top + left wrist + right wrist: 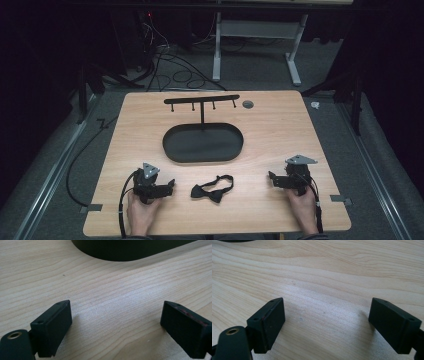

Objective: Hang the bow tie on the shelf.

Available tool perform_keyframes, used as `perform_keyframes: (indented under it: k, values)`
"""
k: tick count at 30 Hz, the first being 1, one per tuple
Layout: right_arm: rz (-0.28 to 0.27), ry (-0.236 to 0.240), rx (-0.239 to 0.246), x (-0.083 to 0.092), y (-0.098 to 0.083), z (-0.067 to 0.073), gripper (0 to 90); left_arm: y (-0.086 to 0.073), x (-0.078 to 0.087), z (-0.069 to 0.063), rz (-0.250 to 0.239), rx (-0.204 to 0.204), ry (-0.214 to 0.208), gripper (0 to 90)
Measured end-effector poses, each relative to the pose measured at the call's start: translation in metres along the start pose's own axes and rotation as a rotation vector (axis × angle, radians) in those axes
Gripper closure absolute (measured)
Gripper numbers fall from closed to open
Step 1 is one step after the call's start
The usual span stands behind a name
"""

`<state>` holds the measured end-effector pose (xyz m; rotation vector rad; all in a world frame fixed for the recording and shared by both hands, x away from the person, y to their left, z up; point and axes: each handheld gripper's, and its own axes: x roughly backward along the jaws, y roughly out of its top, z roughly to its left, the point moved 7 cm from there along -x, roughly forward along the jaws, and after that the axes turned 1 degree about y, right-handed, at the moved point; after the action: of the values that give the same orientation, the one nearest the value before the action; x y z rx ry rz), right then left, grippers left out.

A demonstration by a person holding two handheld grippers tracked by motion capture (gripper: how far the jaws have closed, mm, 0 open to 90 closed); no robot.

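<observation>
The black bow tie (212, 188) lies flat on the wooden table (280, 130), between the two grippers and touching neither. The left gripper (170, 186) rests on the table in the person's left hand (142, 210), with its jaw tips pointing toward the bow tie's knotted end, which lies just beside them across a narrow strip of bare wood. The right gripper (271, 177) rests in the person's right hand (302, 207), with its jaw tips pointing toward the bow tie's strap loop, which lies farther off than the knot does from the left tips. In the left gripper view, the left gripper (116, 322) has its jaws spread wide with bare wood grain between them and nothing held. In the right gripper view, the right gripper (327, 322) likewise stands wide open over bare wood, holding nothing. Beyond both sets of fingertips, toward the far side of the table, sits a black oval tray (172, 145); its edge appears ahead of the left jaws in the left gripper view (120, 255). A thin post rises from the tray's far part and carries a black crossbar (200, 100) with small hanging pegs. Apart from the post, the tray's dark interior holds no visible item.
</observation>
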<state>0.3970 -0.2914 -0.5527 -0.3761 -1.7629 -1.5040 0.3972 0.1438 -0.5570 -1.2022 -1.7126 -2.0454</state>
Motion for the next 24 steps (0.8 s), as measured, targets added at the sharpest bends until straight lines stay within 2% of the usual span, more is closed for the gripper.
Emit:
perform_keyframes:
  k: [10,14,21,24]
  values:
    - [0.001,0.007,0.004,0.0001,0.0000,0.0009,15.1,0.0001,0.0000,0.0002,-0.001,0.002,0.001,10.7]
    - [0.000,0.008,0.005,0.0002,0.0000,0.0011,15.3,0.0002,0.0008,0.0012,-0.010,0.012,0.016,14.2]
    - [0.000,0.008,0.006,0.0002,0.0000,0.0011,15.3,0.0001,0.0014,0.0019,-0.011,0.011,0.017,15.7]
    - [0.000,0.008,0.005,0.0002,0.0000,0.0011,15.3,0.0007,0.0020,0.0010,-0.013,0.006,0.014,20.0]
